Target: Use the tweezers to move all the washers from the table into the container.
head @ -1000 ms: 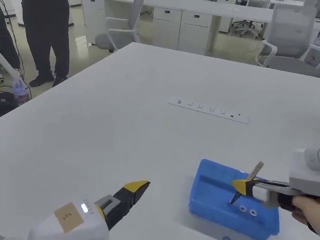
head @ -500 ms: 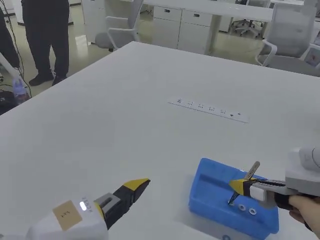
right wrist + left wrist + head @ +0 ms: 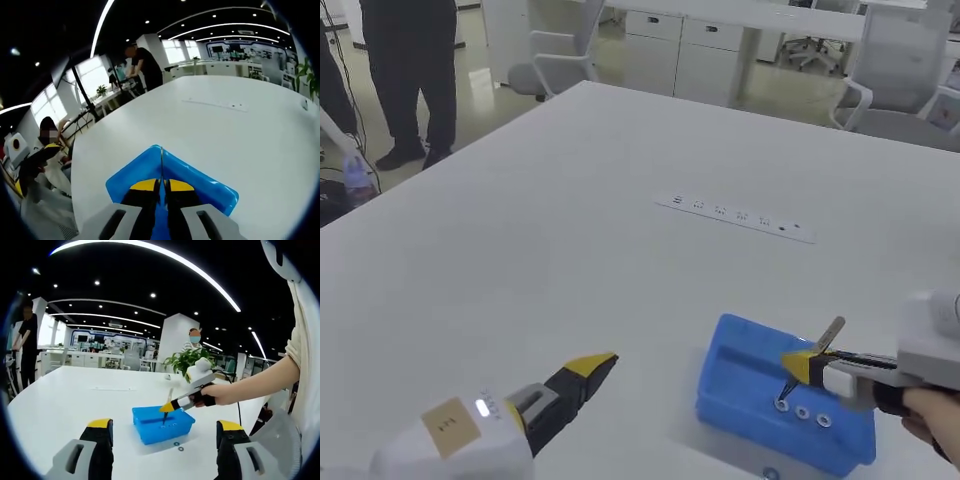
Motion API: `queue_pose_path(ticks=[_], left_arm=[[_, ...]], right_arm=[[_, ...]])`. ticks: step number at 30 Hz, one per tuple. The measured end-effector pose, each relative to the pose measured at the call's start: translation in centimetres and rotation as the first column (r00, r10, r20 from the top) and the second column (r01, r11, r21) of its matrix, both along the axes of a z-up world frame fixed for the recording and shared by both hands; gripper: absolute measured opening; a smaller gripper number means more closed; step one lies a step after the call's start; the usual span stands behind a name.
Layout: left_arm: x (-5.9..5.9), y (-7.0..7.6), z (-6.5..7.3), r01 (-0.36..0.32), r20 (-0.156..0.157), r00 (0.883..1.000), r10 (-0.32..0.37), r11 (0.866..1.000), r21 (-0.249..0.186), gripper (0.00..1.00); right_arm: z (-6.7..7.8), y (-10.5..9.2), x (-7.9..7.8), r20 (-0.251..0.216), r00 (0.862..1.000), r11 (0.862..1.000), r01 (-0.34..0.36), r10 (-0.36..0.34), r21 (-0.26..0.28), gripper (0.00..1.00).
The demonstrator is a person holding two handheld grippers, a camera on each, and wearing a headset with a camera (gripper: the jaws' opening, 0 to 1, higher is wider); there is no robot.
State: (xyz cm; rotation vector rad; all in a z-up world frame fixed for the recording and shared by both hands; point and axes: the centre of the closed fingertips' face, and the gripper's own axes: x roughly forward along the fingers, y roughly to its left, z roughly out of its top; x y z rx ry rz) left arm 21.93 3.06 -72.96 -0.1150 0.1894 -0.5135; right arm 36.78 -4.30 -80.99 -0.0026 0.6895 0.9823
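Note:
A blue container [image 3: 740, 372] sits near the table's front right. My right gripper [image 3: 798, 366] hovers over it, shut on the tweezers [image 3: 829, 335], whose dark tips point down into the container. Three washers [image 3: 802, 411] lie in a row on its floor, and the leftmost washer [image 3: 781, 405] is right at the tweezer tips. In the right gripper view the jaws of the right gripper [image 3: 161, 186] pinch the tweezers [image 3: 161, 160] above the container [image 3: 220, 192]. My left gripper [image 3: 592, 368] rests low at the front left, open and holding nothing. On the table in front of the container [image 3: 150, 426], two washers [image 3: 175, 443] lie loose.
A white power strip [image 3: 735, 218] lies across the middle of the table. Another washer [image 3: 770, 474] rests by the container's near edge. People stand at the far left [image 3: 410, 70], and office chairs [image 3: 560, 60] and desks line the back.
The right gripper has lowered the tweezers a little into the container. A third washer now shows there at the tweezer tips. The left gripper has barely moved.

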Motion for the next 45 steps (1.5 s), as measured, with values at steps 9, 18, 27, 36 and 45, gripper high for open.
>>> queue_pose_path(ticks=[9,18,27,36,45], left_arm=[[0.1,0.0,-0.1,-0.005,-0.005,1.0,0.005,1.0,-0.003,0.94],[0.1,-0.2,-0.5,-0.001,-0.006,1.0,0.001,0.999,0.037,0.99],[0.0,-0.4,-0.9,0.012,-0.013,1.0,-0.011,0.997,0.071,0.99],[0.0,-0.3,-0.7,0.007,-0.007,1.0,-0.006,0.998,0.059,0.97],[-0.1,-0.3,-0.8,0.01,-0.014,1.0,-0.01,0.998,0.057,0.95]], right_arm=[[2.8,-0.4,-1.1,0.055,0.998,0.999,-0.001,-0.002,0.048,0.04],[5.3,-0.9,-2.8,0.091,0.996,0.995,-0.01,0.001,0.097,0.04],[6.5,-0.5,-5.5,0.08,0.996,0.986,-0.044,0.032,0.162,0.04],[4.3,-0.5,-7.8,0.012,0.999,0.986,-0.046,0.044,0.162,0.04],[1.3,-0.4,-9.2,-0.032,0.998,0.991,-0.055,0.06,0.124,0.04]])
